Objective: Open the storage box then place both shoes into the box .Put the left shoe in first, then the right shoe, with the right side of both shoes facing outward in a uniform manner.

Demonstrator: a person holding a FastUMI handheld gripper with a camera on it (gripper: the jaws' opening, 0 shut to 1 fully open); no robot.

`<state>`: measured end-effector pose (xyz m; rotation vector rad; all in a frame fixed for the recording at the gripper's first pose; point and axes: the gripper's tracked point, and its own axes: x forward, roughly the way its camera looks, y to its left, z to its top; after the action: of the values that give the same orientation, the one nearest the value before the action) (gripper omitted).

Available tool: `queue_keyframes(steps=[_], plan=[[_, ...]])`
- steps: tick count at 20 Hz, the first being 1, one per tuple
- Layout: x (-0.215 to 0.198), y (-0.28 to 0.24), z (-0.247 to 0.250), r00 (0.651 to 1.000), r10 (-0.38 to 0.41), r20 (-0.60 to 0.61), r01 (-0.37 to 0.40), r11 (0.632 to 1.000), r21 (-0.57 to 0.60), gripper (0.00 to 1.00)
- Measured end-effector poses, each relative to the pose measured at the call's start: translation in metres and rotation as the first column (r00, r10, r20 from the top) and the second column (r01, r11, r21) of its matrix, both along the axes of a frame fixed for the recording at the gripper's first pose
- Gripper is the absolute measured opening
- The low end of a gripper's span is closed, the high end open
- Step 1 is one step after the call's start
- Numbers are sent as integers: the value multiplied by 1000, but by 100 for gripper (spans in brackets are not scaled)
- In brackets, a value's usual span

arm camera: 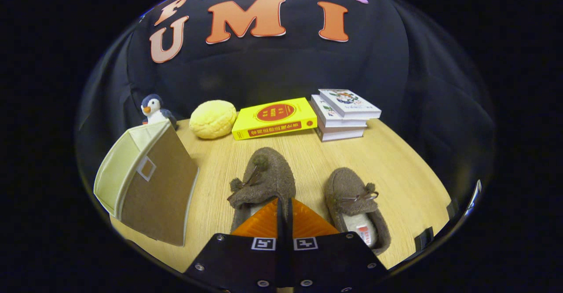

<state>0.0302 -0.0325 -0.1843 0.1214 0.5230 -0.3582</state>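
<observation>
Gripping the heel rim of the left shoe (264,178), my gripper (284,209) has its fingers pressed nearly together on that edge. The right shoe (356,205) sits just beside it on the table (404,165). The box (147,183) stands left of the shoes, its flap hanging down. Beyond lie a penguin (155,109), a bun (213,119), a yellow book (275,118) and stacked books (345,113).

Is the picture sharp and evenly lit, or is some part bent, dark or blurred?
Gripper view: fisheye bends the table edge into a curve; shoes and books sharp, lit from above; storage box casts a soft shadow; closed gripper slightly blurred.
</observation>
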Motion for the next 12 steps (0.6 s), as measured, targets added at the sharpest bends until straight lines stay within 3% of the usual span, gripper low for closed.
queue_keyframes(steps=[5,12], plan=[[9,39,78,995,-14,95,18,999,-39,0],[43,147,146,976,75,204,-71,997,-24,0]])
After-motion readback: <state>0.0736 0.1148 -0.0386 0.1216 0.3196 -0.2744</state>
